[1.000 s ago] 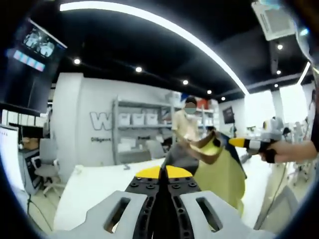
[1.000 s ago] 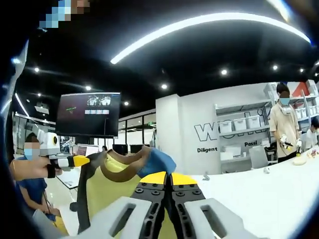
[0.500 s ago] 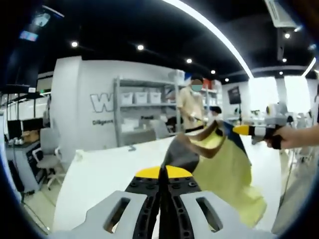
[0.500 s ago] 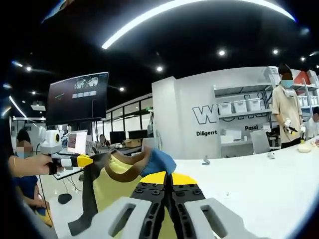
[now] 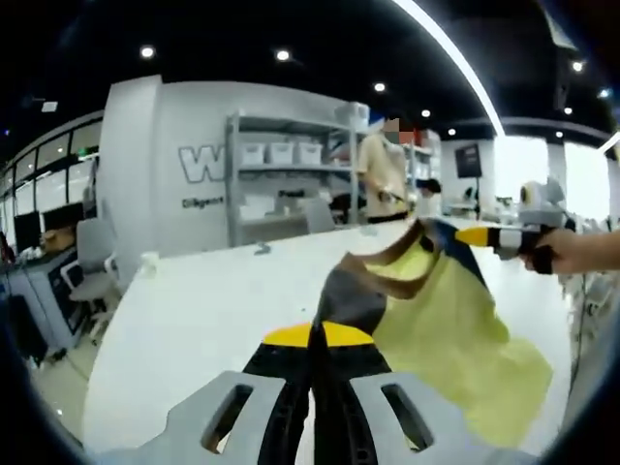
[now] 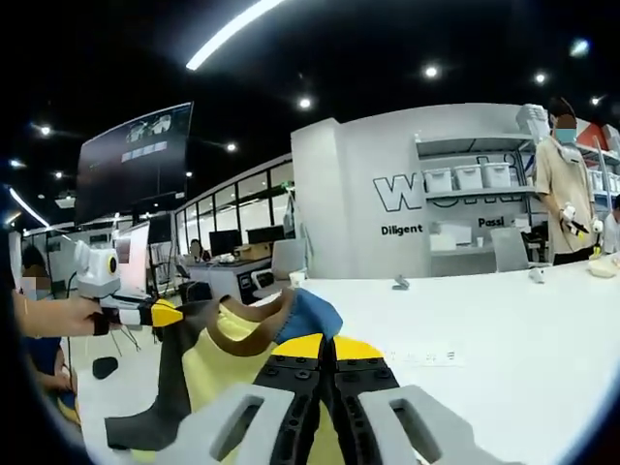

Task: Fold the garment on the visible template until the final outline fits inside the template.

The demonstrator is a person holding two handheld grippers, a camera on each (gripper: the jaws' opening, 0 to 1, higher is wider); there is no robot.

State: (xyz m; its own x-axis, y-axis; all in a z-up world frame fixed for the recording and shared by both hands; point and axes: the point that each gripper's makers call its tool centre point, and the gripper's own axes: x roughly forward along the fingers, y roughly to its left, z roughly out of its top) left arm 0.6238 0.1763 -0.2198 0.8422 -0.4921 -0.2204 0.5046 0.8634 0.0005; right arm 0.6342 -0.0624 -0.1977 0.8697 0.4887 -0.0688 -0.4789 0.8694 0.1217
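- Yellow fabric with a brown neckband, grey and blue shoulder panels: the garment [image 5: 441, 320] is hanging stretched between the two grippers above the white tabletop [image 5: 194, 310]
- In the left gripper view the left gripper [image 5: 312, 341] is showing its yellow-tipped jaws pressed together on the grey shoulder of the garment, the cloth running away from the tips toward the right
- In that same view the right gripper [image 5: 484, 237] is coming in from the right, its yellow tip pinching the blue shoulder, with a hand [image 5: 576, 250] holding it
- In the right gripper view the right gripper [image 6: 325, 347] is keeping its jaws closed on the blue shoulder of the garment [image 6: 228, 358], and the left gripper [image 6: 160, 313] is reaching in from the left, its yellow tip gripping the grey edge
- Lower yellow part of the garment is drooping down toward the tabletop [image 6: 504, 339]; whether it is touching cannot be told
- A person in a beige shirt [image 5: 385, 170] is standing near grey shelving [image 5: 281, 184] at the far side, and a dark monitor [image 6: 133, 160] is hanging overhead in the right gripper view
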